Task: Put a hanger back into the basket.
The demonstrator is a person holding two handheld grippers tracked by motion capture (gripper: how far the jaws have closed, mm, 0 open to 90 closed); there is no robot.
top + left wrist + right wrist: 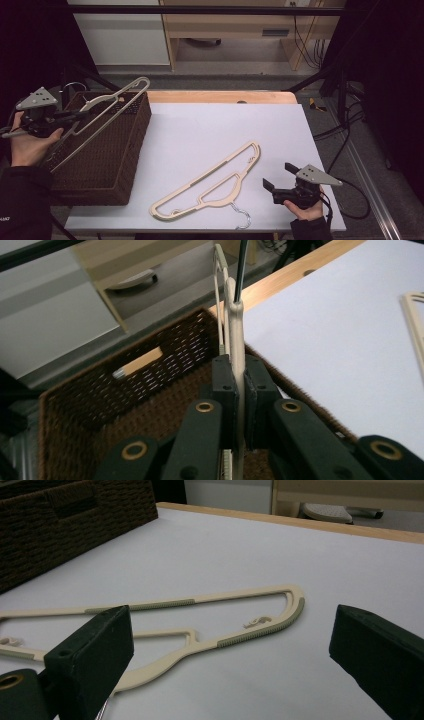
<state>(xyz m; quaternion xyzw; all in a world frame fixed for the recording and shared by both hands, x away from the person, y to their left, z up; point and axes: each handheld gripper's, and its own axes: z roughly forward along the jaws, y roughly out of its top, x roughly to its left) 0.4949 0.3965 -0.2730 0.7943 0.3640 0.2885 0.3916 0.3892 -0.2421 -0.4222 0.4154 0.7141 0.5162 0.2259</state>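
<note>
A beige clothes hanger (107, 107) hangs tilted over the dark wicker basket (127, 150) at the table's left. My left gripper (75, 116) is shut on it; in the left gripper view the hanger (235, 315) runs up edge-on from between the black jaws of the left gripper (240, 390). A second beige hanger (210, 182) with a metal hook (242, 216) lies flat on the white table top. My right gripper (279, 178) stands open just right of it, nothing between its jaws. The right gripper view has that hanger (200, 620) lying beyond the jaws of the right gripper (230, 650).
The white table surface (215, 125) has a wooden strip (220, 96) along its far edge. Cables (345, 130) trail off the right side. A wooden desk (235, 30) and a white cabinet (120, 35) stand behind the table.
</note>
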